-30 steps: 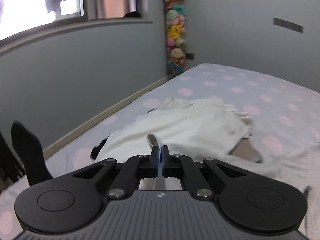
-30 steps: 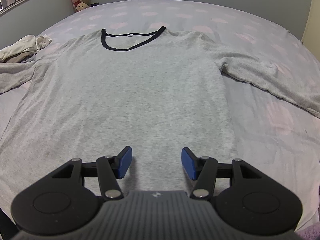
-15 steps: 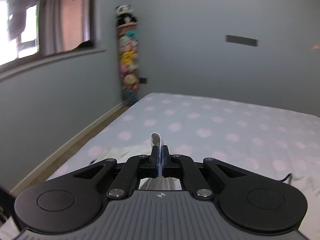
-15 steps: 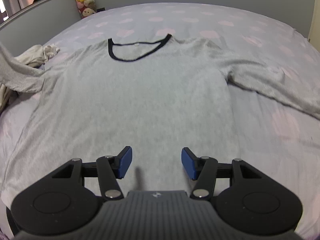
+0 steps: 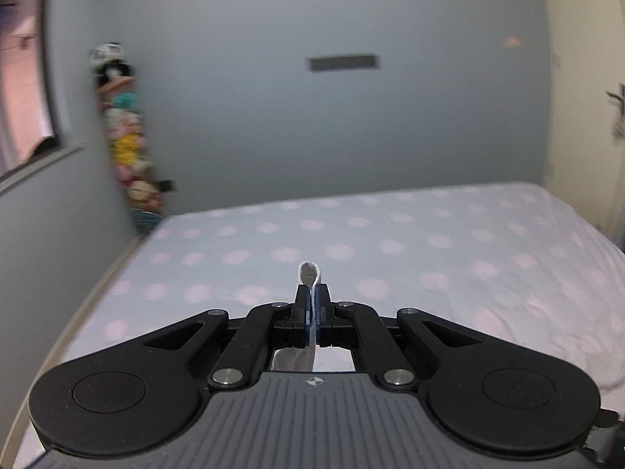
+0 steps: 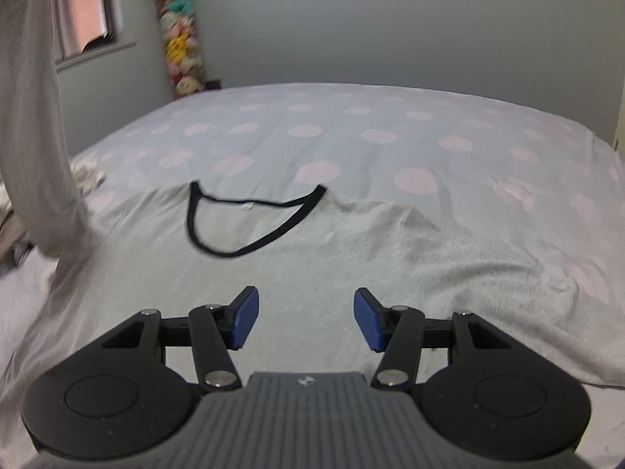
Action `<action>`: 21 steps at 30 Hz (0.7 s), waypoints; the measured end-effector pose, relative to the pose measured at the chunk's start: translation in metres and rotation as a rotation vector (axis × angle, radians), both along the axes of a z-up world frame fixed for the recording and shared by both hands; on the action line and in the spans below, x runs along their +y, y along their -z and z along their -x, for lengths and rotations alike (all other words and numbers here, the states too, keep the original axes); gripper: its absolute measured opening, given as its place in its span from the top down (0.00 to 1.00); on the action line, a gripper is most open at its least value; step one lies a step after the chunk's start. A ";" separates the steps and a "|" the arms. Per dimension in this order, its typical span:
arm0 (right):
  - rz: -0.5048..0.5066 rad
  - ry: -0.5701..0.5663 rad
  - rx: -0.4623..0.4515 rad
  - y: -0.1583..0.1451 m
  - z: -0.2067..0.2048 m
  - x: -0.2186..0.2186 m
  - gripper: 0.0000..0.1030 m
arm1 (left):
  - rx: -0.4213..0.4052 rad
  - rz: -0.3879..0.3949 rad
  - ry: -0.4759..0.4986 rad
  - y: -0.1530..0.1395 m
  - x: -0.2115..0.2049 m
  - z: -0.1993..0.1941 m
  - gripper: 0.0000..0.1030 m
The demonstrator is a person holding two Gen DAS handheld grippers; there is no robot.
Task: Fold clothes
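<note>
A grey long-sleeved shirt (image 6: 297, 273) with a black collar (image 6: 250, 215) lies face up on the polka-dot bed (image 6: 390, 136). My left gripper (image 5: 312, 305) is shut on the cuff (image 5: 309, 271) of its left sleeve and holds it high above the bed. In the right wrist view that sleeve (image 6: 35, 125) hangs stretched upward at the far left. My right gripper (image 6: 306, 318) is open and empty, hovering over the shirt's body below the collar. The other sleeve (image 6: 488, 258) lies rumpled to the right.
A pile of pale clothes (image 6: 88, 170) lies at the bed's left edge, behind the raised sleeve. A tall stack of plush toys (image 6: 181, 39) stands in the far corner by the window (image 6: 84, 11). Grey walls bound the bed at back and left.
My left gripper has risen and swung right with the cuff, pulling the sleeve up off the bed. My right gripper has moved forward over the shirt toward the collar, still open.
</note>
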State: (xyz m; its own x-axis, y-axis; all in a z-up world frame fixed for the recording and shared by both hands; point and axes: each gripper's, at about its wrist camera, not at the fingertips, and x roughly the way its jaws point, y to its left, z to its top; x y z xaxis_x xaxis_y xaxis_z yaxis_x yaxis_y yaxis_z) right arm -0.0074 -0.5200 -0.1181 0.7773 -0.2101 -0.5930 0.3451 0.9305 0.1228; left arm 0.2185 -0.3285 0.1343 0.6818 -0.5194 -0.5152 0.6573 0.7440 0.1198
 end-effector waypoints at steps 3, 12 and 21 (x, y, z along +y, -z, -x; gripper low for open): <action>-0.028 0.013 -0.015 0.012 0.002 -0.014 0.44 | 0.066 -0.017 0.053 0.030 -0.040 0.004 0.99; -0.114 0.060 -0.045 0.033 0.007 -0.060 0.44 | 0.287 -0.107 0.231 0.150 -0.123 0.031 0.99; -0.107 -0.029 -0.086 0.044 -0.001 -0.055 0.44 | 0.411 -0.114 0.257 0.223 -0.178 0.031 0.99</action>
State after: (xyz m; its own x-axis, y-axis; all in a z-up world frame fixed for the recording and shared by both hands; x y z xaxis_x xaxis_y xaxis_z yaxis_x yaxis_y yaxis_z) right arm -0.0066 -0.5748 -0.1625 0.8310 -0.1261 -0.5417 0.3026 0.9197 0.2500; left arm 0.1872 -0.5068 -0.0888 0.2674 -0.5690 -0.7777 0.8279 0.5486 -0.1168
